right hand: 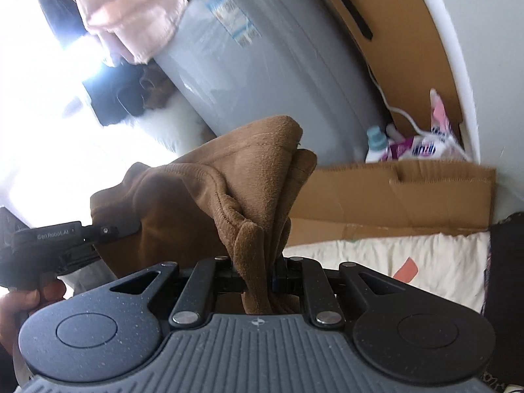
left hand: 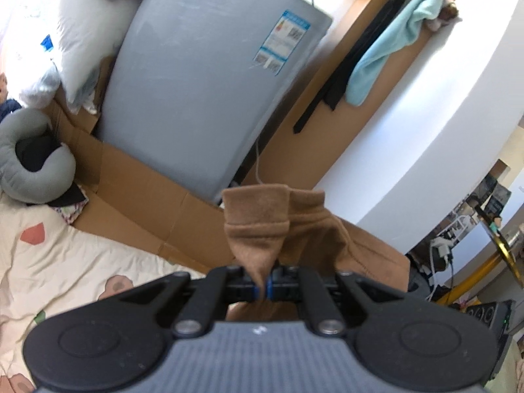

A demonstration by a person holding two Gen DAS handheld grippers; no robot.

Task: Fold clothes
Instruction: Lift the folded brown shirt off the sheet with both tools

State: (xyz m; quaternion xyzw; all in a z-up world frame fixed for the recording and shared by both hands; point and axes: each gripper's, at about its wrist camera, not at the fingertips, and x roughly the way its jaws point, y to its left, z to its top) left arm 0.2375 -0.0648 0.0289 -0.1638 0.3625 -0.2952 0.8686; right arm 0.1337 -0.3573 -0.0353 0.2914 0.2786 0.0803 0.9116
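Aloft, fuzzy brown garment (left hand: 262,219), bunched and creased, pinched by left gripper (left hand: 263,286), right gripper (right hand: 258,275).

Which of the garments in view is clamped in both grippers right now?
The brown garment: left gripper and right gripper both pinch it. The mint towel and pink cloth hang untouched.

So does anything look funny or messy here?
Yes. The brown garment is bunched and crumpled between the left gripper and right gripper, not flat. Flattened cardboard lies beside the bed quilt.
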